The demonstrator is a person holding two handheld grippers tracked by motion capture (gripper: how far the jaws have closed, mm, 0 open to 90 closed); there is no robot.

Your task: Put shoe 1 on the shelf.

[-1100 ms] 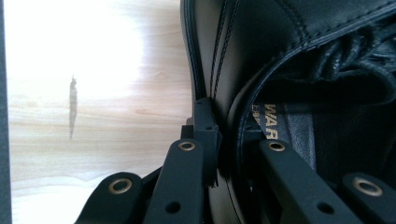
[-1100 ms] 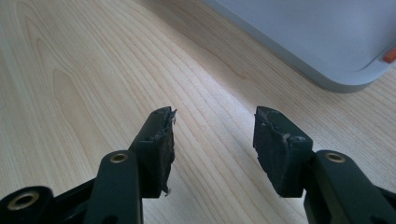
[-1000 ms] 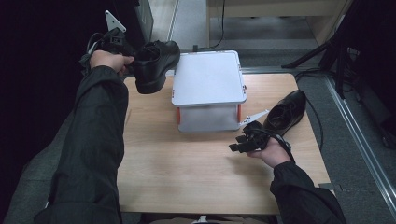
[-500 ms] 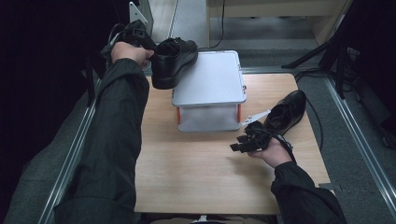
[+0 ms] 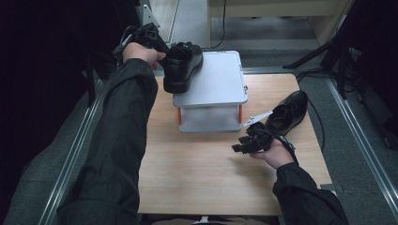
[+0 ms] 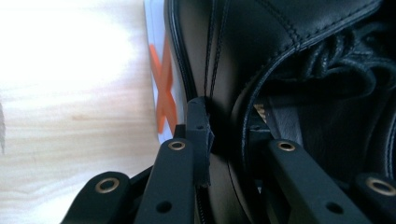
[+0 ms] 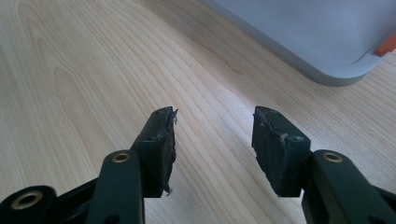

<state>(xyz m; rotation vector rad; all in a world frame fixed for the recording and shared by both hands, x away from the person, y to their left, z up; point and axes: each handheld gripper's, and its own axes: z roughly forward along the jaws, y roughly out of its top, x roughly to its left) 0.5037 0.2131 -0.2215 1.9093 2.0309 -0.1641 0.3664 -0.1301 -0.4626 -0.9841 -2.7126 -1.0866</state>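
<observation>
Black lace-up shoe (image 5: 182,65) is seen in the high view at eleven o'clock, its sole resting on the near-left corner of the grey lidded box (image 5: 213,91), its collar caught in the left gripper (image 5: 158,49). A second shoe (image 5: 287,111) lies at three o'clock, the right gripper (image 5: 241,143) beside it.

In the left gripper view, the jaws have just been opening, the collar (image 6: 224,135) between them, one pad (image 6: 198,126) touching leather. Release is best finished only once the sole sits flat.

In the right gripper view, the pads (image 7: 161,140) are spread over bare table (image 7: 84,70).

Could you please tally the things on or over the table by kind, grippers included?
Black shoes: 2, one at the left gripper on the box's lid, one on the table beside the box
Lidded boxes: 1
Grippers: 2, left gripper, right gripper
Total: 5
</observation>
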